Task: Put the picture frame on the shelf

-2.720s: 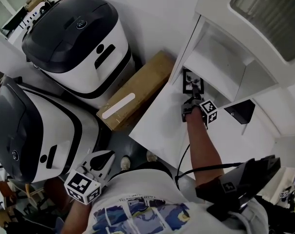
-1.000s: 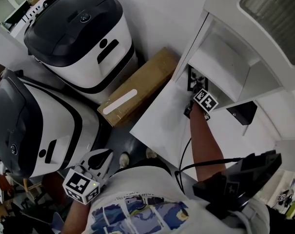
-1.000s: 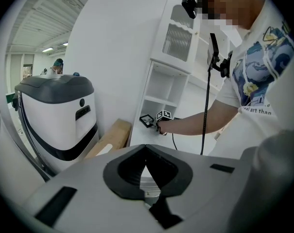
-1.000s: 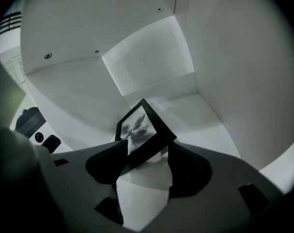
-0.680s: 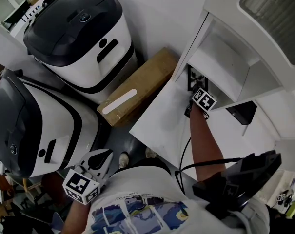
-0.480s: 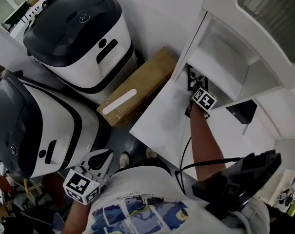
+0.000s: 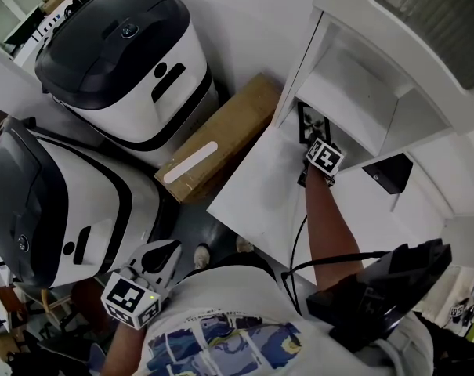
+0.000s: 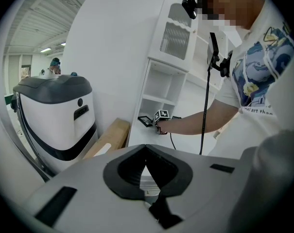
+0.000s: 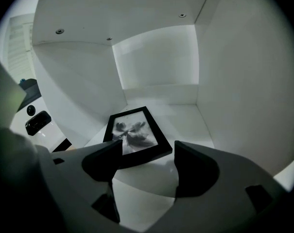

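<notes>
Inside the lower cubby of the white shelf unit [image 9: 156, 62]: a black rectangular picture frame [image 9: 137, 134] with a grey blurry print lies on the cubby floor. It looks flat and is nearer the left wall.
My right gripper [image 9: 149, 154]: jaws spread wide, gripping nothing. The picture frame's near edge sits just ahead of them, and its near-left corner is hidden behind the left jaw. I can't tell if they touch.
My left gripper [image 8: 146, 150]: jaw tips closed together with nothing between them. I hold it low by my left side, well apart from the shelf unit.
My right arm [image 7: 327, 225]: reaches over the flat white tabletop [image 7: 256, 186] to the cubby mouth.
Marker cube [image 7: 324, 155]: on top of the right gripper, right at the cubby opening, just beside the picture frame in the head view.
Small black angular object [image 7: 387, 172]: on the tabletop to the right of my arm, apart from the picture frame. I can't tell what it is.
Long brown cardboard box [image 7: 221, 143] with a white label: on the floor, along the tabletop's left edge.
Two rounded white machines with dark grey lids [image 7: 127, 61]: on the floor left of the cardboard box, side by side.
</notes>
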`<state>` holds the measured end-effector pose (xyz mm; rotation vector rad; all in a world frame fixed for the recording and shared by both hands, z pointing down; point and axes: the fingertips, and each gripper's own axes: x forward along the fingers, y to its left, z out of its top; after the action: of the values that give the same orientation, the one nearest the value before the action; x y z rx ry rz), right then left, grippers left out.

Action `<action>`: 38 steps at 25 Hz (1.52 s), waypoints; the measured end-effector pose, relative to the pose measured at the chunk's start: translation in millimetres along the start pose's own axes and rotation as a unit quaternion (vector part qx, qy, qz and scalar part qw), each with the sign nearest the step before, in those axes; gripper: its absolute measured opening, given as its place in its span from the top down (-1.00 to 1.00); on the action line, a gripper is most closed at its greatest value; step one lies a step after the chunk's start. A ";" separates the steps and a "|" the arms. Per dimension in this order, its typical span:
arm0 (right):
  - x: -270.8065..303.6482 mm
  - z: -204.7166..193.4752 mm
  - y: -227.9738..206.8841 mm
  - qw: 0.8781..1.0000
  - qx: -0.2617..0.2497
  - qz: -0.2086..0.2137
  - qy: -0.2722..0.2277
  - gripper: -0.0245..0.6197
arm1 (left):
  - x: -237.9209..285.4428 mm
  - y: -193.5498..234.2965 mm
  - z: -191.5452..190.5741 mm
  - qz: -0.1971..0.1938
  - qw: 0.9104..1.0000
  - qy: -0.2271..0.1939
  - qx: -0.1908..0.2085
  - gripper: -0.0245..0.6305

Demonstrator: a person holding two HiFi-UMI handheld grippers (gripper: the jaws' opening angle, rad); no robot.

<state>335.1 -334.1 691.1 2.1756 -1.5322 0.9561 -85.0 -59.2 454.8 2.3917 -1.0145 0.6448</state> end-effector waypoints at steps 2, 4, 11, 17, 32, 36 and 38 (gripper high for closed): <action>0.0 -0.1 -0.8 1.000 0.002 0.004 -0.002 -0.08 | 0.9 -1.3 0.1 -0.001 1.000 0.001 0.000 0.89; 0.0 0.3 -0.7 1.000 0.001 0.007 -0.001 -0.08 | 1.4 -2.6 -0.2 -0.002 1.000 0.002 0.000 0.89; -0.5 0.2 0.6 1.000 -0.007 0.018 0.000 -0.08 | 3.0 -7.3 0.3 -0.002 1.000 0.000 0.000 0.89; 0.0 0.2 0.1 1.000 -0.009 0.024 0.003 -0.08 | 4.4 -10.1 0.6 -0.003 1.000 0.000 0.003 0.89; -24.3 1.5 4.4 0.998 -0.040 0.038 -0.004 -0.08 | 3.9 -11.7 4.3 -0.029 0.999 -0.004 0.017 0.89; -37.3 0.3 11.0 0.997 -0.060 0.049 -0.004 -0.07 | 4.6 -10.5 7.1 -0.045 0.999 -0.008 0.024 0.89; -45.0 -0.7 9.9 0.997 -0.069 0.045 -0.003 -0.07 | 4.2 -9.3 8.7 -0.053 0.998 -0.011 0.027 0.89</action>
<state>316.6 -305.5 660.1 2.0313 -1.6606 0.8443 -73.4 -60.6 448.3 2.4859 -0.8821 0.6160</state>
